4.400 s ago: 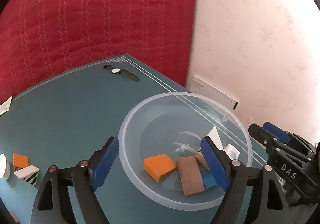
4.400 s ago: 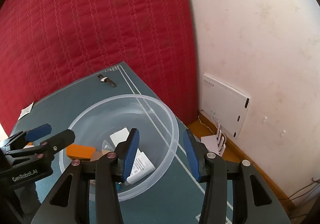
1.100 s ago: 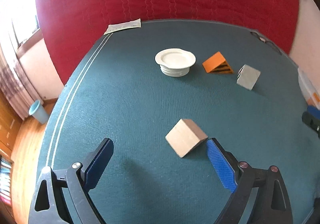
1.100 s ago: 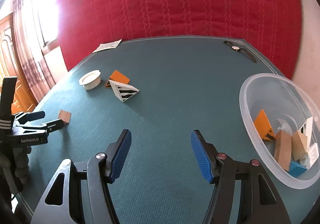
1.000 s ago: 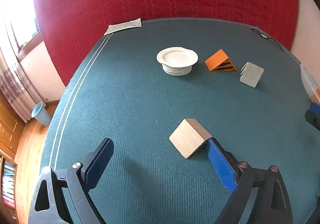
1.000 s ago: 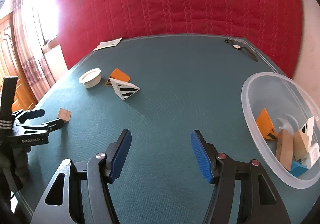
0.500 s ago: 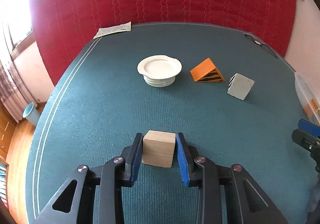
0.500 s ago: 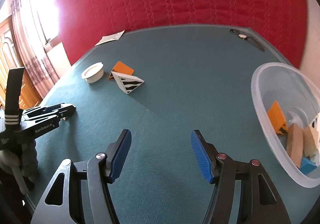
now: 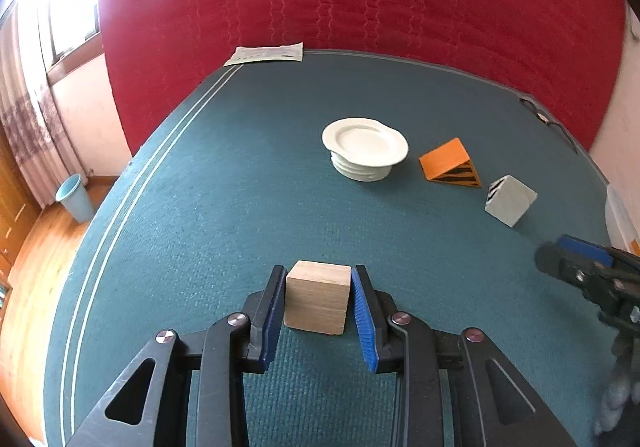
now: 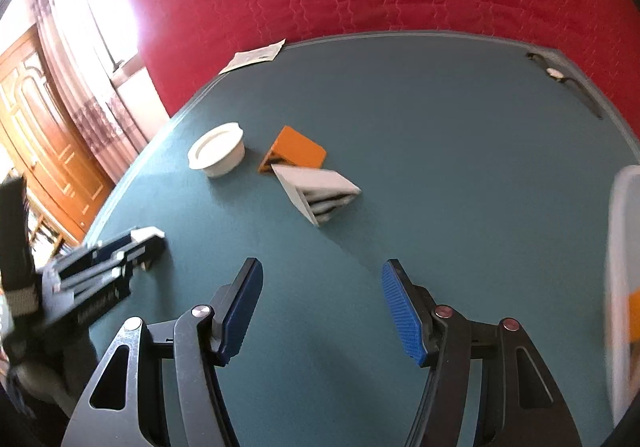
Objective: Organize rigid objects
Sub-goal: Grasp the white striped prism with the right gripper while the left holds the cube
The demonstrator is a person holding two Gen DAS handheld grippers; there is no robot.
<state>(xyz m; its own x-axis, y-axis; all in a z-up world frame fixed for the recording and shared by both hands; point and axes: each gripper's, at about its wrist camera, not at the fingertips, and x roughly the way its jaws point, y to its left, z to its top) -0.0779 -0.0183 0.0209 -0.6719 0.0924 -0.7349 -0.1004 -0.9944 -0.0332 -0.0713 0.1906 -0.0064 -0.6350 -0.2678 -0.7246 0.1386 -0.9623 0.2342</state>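
A plain wooden block [image 9: 318, 299] sits on the teal table [image 9: 240, 187], and my left gripper [image 9: 319, 274] is shut on it, blue pads pressed to both sides. Farther off stand a stack of white plates [image 9: 365, 153], an orange striped wedge [image 9: 448, 165] and a white striped wedge [image 9: 510, 199]. My right gripper [image 10: 322, 267] hangs open over bare table with nothing between its fingers; the white wedge [image 10: 320, 191] and the orange wedge [image 10: 298, 151] lie just ahead of it. The clear bowl [image 10: 620, 287], holding an orange piece, shows at the right edge.
A wristwatch [image 10: 560, 77] lies at the far right corner and a paper sheet [image 10: 256, 55] at the far left edge. A red quilted wall backs the table. A blue bin [image 9: 74, 197] stands on the wooden floor to the left.
My left gripper has shut on the wooden block, which has turned square between the pads. My right gripper has swung left, away from the bowl and nearer the wedges.
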